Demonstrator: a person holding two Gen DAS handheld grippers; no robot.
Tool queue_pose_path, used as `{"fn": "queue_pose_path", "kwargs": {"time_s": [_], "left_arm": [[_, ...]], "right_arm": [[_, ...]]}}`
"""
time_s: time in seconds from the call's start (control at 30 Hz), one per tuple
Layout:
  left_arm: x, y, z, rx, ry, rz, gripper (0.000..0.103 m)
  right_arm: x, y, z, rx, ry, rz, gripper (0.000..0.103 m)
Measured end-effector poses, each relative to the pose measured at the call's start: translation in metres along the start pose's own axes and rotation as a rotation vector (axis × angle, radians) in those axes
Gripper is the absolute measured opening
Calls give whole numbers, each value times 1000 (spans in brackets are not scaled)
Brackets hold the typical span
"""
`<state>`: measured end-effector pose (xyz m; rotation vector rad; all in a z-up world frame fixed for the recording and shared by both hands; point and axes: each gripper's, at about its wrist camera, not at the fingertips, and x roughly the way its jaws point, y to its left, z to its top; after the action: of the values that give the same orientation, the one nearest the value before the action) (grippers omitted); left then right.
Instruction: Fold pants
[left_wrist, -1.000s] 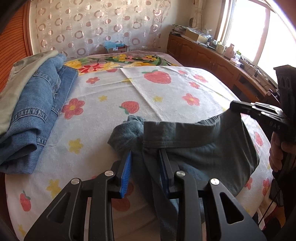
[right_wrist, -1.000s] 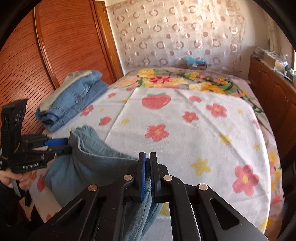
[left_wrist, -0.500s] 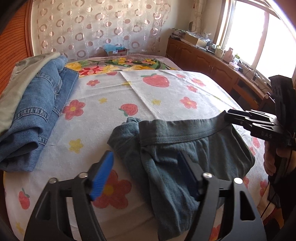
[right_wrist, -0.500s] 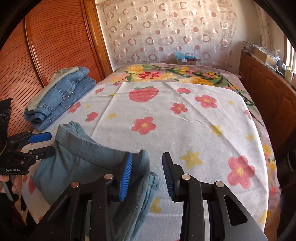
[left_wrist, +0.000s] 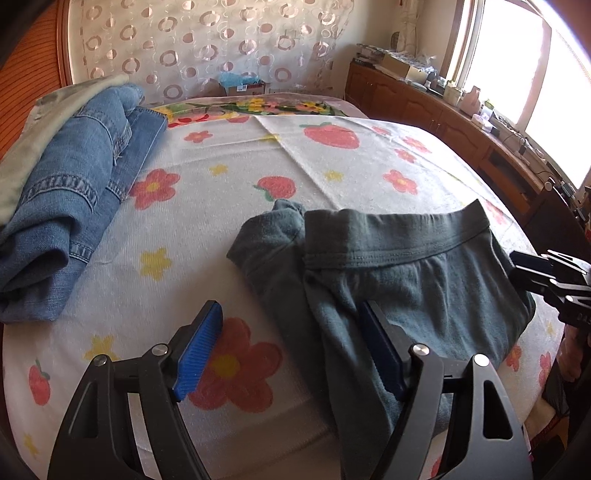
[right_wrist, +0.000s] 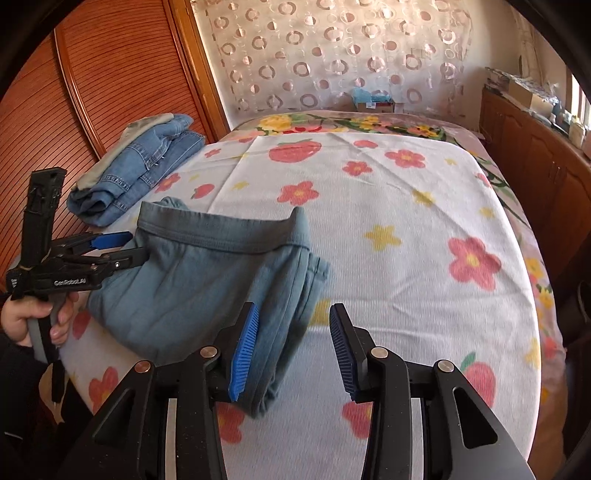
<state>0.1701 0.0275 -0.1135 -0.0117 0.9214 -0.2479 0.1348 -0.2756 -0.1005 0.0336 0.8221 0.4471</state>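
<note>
Grey-green pants (left_wrist: 399, 273) lie bunched at the near edge of the bed, waistband toward the far side; they also show in the right wrist view (right_wrist: 207, 280). My left gripper (left_wrist: 291, 347) is open and empty, its right finger resting over the pants' near fold. My right gripper (right_wrist: 291, 347) is open and empty, its left finger beside the pants' right end. Each gripper shows in the other's view: the right gripper (left_wrist: 546, 277) at the pants' right side, the left gripper (right_wrist: 110, 247) at their left side.
A flower-and-strawberry bedspread (left_wrist: 236, 177) covers the bed (right_wrist: 406, 221). Folded blue jeans (left_wrist: 74, 192) are stacked at the far left (right_wrist: 140, 170). A wooden wardrobe (right_wrist: 92, 92) stands left; wooden cabinets (left_wrist: 461, 125) line the right wall. A small box (right_wrist: 373, 101) sits at the headboard.
Both grippers have opened and let go of the pants' waistband. The pants have dropped flat onto the bed, and both grippers have drawn back a little.
</note>
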Motion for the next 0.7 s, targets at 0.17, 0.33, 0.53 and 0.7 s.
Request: {"fn": "queue_pose_path", "kwargs": {"time_s": [0.17, 0.33, 0.53, 0.7], "left_arm": [[0, -1, -2, 10, -14, 9, 78], [0, -1, -3, 15, -29, 9, 79], [0, -1, -3, 16, -28, 10, 79], [0, -1, -4, 19, -27, 12, 80]], "right_arm": [[-23, 1, -9, 0, -17, 14, 41], [-39, 1, -29, -7, -7, 23, 41], [-30, 4, -39, -42, 27, 23, 32], [-30, 6, -40, -74, -3, 60, 7]]}}
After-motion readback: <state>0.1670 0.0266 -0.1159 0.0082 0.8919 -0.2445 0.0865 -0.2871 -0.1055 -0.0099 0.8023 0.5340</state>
